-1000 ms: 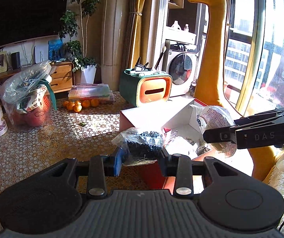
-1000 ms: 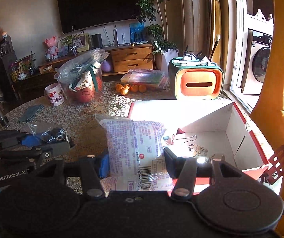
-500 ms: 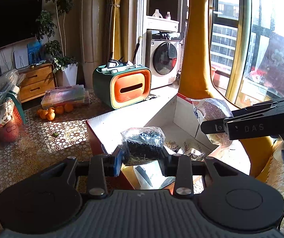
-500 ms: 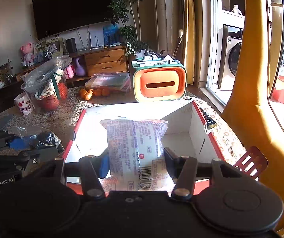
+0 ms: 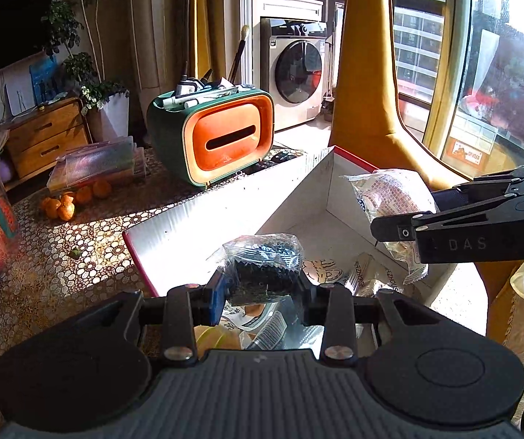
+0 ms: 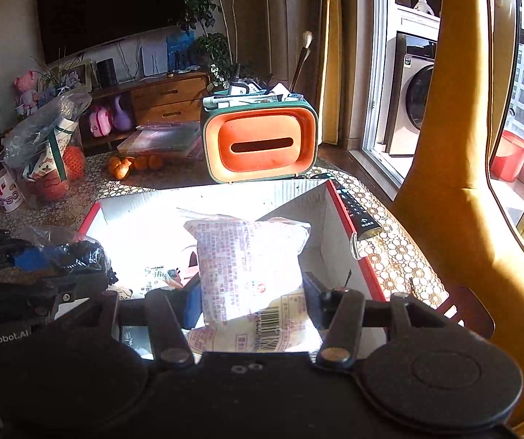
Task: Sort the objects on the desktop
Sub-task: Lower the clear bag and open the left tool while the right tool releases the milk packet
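The left claw (image 5: 262,289) is closed tight on a small clear plastic packet of dark, crinkly contents (image 5: 264,269), held above the near left part of a big open cardboard box with white inside walls and red outer edges (image 5: 203,226). The right claw (image 6: 253,300) is clamped on a taller pale plastic bag printed with small purple text and a barcode (image 6: 247,270), held upright over the middle of the same box (image 6: 339,226). From the left wrist view that pale bag (image 5: 386,197) hangs over the right side of the box, well clear of the dark packet

Down in the box lie several small printed sachets (image 5: 368,274), loose on the bottom. The box sits on a counter covered in a lacy patterned cloth (image 5: 42,285). Just beyond its far wall stands a green and orange tissue holder with a slot in its face (image 6: 260,146), pens and a brush sticking out of its top. A black remote control (image 6: 357,208) lies on the cloth beside the right wall of the box. Far left are a few small oranges (image 6: 130,164) and a white mug with red letters (image 6: 6,192)
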### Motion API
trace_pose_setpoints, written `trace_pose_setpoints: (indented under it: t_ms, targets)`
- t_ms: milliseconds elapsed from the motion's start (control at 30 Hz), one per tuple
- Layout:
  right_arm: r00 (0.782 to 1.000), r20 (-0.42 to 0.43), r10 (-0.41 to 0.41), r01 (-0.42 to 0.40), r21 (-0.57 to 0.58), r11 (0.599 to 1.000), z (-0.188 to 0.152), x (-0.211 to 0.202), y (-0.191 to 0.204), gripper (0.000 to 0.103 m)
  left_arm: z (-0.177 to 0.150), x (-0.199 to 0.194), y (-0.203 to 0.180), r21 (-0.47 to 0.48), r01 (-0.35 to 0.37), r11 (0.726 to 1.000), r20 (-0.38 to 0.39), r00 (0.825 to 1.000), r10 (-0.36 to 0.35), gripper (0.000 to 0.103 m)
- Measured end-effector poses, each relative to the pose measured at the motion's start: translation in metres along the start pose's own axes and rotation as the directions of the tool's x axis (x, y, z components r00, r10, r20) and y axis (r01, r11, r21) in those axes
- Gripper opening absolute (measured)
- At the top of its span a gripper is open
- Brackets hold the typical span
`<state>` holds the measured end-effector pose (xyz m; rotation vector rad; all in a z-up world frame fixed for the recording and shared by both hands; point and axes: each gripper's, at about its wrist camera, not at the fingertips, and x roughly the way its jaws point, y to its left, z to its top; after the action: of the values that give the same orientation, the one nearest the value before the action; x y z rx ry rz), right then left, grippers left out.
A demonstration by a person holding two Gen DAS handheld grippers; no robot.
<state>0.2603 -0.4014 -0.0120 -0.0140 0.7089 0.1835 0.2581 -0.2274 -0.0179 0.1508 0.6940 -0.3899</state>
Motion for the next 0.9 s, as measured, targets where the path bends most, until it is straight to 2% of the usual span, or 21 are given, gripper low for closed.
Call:
trace_pose_setpoints:
  t_ms: [467, 667, 900]
  targets:
    - [0.993, -0.112, -0.028, 0.025, -0.026, 0.999, -0.001, 0.054, -0.004, 0.053, 0.009, 0.058, 0.008, 0.020, -0.006, 1.000, -0.151, 0.988, 0.009, 0.035]
    - [0.986, -0.161, -0.034, 0.023, -0.073, 0.997, -0.009, 0.065, 0.001, 0.053, 0.002, 0.068, 0.006, 0.039, 0.008, 0.999, -0.198, 0.980, 0.000, 0.035]
    - [0.984, -0.175, -0.037, 0.022, -0.087, 0.996, -0.010, 0.070, 0.004, 0.054, 0.005, 0.074, 0.004, 0.055, 0.041, 0.998, -0.247, 0.969, -0.026, 0.036]
